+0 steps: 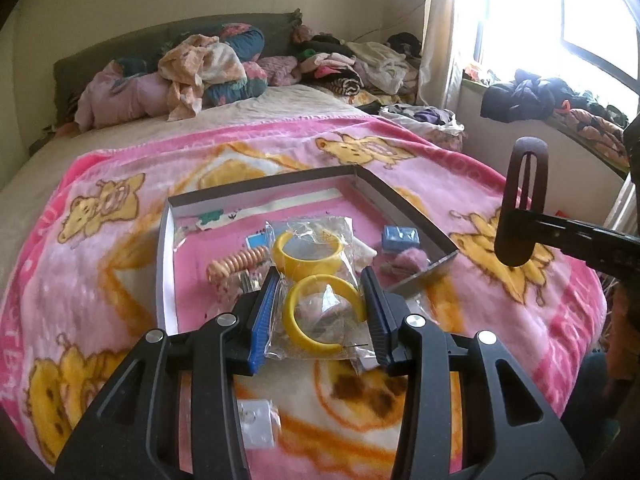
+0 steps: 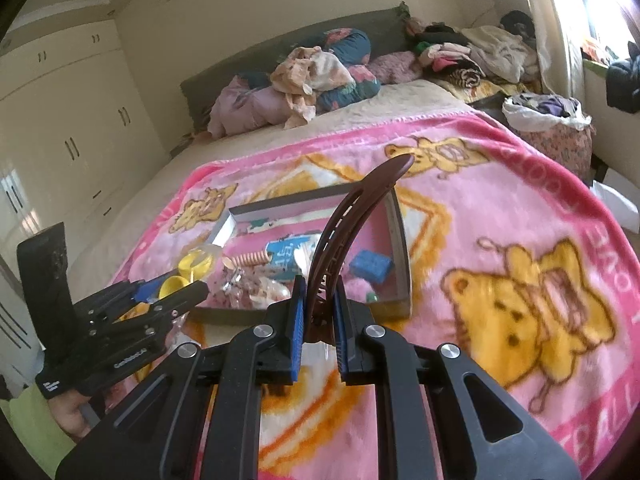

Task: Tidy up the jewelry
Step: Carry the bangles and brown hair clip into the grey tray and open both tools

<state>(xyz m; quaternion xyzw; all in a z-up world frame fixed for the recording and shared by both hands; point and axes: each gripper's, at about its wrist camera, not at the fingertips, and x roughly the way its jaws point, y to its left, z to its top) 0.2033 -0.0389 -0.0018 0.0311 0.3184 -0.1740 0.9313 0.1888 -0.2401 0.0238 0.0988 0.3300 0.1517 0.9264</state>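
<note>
Right now the left claw (image 1: 324,304) is clamped on a clear plastic bag (image 1: 320,320) that holds yellow hoop earrings (image 1: 320,312), its blue pads pressing the bag from both sides, lifted above the near edge of a shallow box (image 1: 264,188). That box lies open on a pink bear-print blanket (image 1: 120,240) spread over the bed, and in it rest a coiled orange piece (image 1: 240,264), a small blue block (image 1: 400,237) and a fluffy pink item (image 1: 404,262), the block near the right wall. Over on the other side, the right claw (image 2: 320,304) is closed tight on the lower end of a dark brown curved hair clip (image 2: 352,220), which stands upward from the pads and arches over the box as the right wrist view shows it. From the left wrist view the same clip appears upright to the right of the box, above the blanket. A hand in a light green sleeve (image 2: 36,424) grips the left tool's handle. Clothes (image 1: 360,64) are piled at the head of the bed.
</note>
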